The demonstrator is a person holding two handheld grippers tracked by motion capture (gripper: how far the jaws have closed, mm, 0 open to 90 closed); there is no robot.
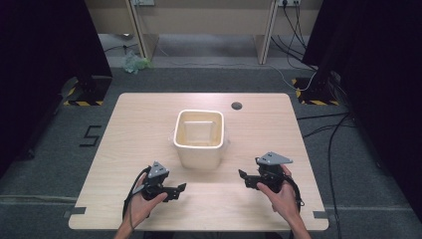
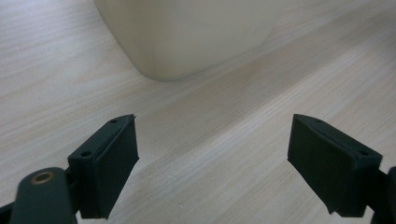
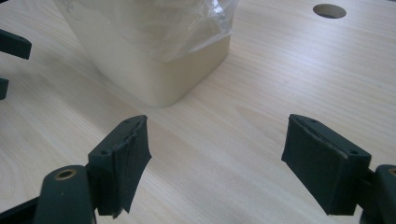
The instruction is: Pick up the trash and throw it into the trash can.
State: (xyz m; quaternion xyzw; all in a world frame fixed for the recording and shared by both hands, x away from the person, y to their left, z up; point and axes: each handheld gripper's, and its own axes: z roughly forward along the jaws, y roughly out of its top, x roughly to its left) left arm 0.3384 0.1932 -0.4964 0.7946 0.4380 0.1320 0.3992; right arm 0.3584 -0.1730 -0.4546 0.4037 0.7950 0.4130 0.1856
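High view: cream plastic bin (image 1: 199, 139), square with rounded corners, sits at centre of pale wood-grain table (image 1: 129, 124). Left gripper (image 1: 180, 189) and right gripper (image 1: 244, 178), black, held low near front edge, either side of bin, apart from it.

Left gripper view: jaws spread wide, nothing between; smooth bin wall ahead.

Right gripper view: jaws released, empty; crinkled clear plastic liner (image 3: 187, 28) drapes over bin rim; round hole (image 3: 329, 10) in tabletop beyond.
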